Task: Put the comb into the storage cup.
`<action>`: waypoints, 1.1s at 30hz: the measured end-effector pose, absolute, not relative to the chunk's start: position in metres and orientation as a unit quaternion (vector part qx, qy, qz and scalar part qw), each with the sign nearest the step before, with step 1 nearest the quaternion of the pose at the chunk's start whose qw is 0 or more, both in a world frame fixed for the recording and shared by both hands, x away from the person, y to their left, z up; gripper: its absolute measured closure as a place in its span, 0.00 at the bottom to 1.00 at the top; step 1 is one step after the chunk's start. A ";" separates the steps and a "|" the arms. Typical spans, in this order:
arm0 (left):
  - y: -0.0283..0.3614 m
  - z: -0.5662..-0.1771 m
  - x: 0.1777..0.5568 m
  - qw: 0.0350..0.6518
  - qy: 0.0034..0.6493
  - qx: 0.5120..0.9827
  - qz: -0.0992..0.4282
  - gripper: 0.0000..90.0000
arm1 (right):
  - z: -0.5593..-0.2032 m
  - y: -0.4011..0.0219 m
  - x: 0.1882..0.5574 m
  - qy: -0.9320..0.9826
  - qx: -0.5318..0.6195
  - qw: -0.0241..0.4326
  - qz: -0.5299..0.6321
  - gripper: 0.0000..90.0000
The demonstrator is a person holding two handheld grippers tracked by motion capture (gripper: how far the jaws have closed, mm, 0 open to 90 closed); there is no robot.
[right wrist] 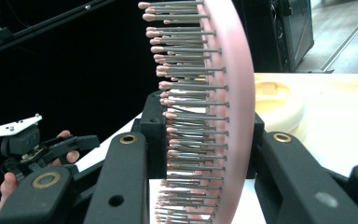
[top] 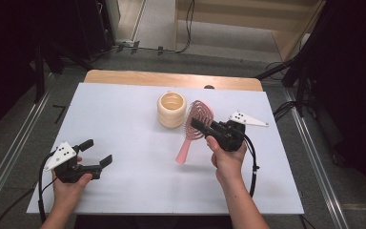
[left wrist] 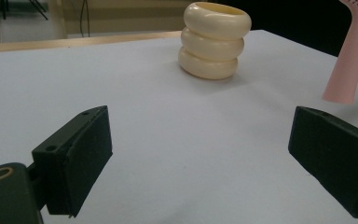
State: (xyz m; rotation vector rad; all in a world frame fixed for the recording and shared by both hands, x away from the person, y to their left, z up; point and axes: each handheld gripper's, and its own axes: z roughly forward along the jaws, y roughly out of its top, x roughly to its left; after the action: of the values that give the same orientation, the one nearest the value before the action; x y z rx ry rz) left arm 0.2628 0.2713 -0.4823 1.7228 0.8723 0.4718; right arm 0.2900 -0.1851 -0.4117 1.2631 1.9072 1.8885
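1. While its jaws are being held wide apart with nothing between them, the left gripper (top: 96, 153) is being kept low over the white table (top: 133, 186) near the front left edge.
2. Farther in and to the right, the right gripper (top: 201, 126) is being clamped on the head of the pink hairbrush (top: 194, 130), one jaw being pressed on the bristle side and one on the back.
3. The brush's handle end is being rested on the table, the head being kept raised.
4. Just beyond the brush head, the cream ribbed cup (top: 171, 109) is being left standing upright.
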 end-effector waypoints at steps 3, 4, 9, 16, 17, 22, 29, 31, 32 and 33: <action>0.274 -0.485 0.262 0.544 0.369 0.727 0.201 0.07 | -0.409 -0.185 0.293 0.639 0.423 0.090 0.636 0.70; 0.276 -0.485 0.262 0.543 0.368 0.728 0.202 0.07 | -0.409 -0.185 0.293 0.638 0.424 0.090 0.636 0.70; 0.277 -0.486 0.260 0.545 0.366 0.726 0.205 0.07 | -0.405 -0.185 0.298 0.635 0.424 0.090 0.639 0.70; 0.280 -0.489 0.259 0.552 0.369 0.720 0.201 0.07 | -0.404 -0.185 0.305 0.636 0.421 0.092 0.640 0.70; 0.280 -0.489 0.259 0.552 0.368 0.721 0.200 0.07 | -0.404 -0.185 0.306 0.635 0.423 0.091 0.639 0.70; 0.280 -0.490 0.259 0.556 0.363 0.721 0.196 0.04 | -0.401 -0.185 0.312 0.631 0.424 0.090 0.643 0.70; 0.280 -0.490 0.259 0.559 0.361 0.721 0.191 0.00 | -0.396 -0.185 0.319 0.630 0.424 0.094 0.644 0.70; 0.279 -0.491 0.259 0.554 0.360 0.725 0.192 0.00 | -0.394 -0.185 0.321 0.628 0.424 0.095 0.646 0.70; 0.278 -0.491 0.259 0.554 0.359 0.726 0.193 0.00 | -0.393 -0.185 0.322 0.627 0.426 0.094 0.645 0.70; 0.278 -0.491 0.259 0.553 0.359 0.726 0.193 0.00 | -0.392 -0.185 0.324 0.626 0.426 0.094 0.647 0.70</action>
State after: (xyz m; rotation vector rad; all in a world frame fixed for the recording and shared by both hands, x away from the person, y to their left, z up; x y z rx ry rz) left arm 0.2593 0.2780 -0.4910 1.7165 0.8496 0.4572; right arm 0.3237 -0.1853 -0.3920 1.2628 1.8560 1.9178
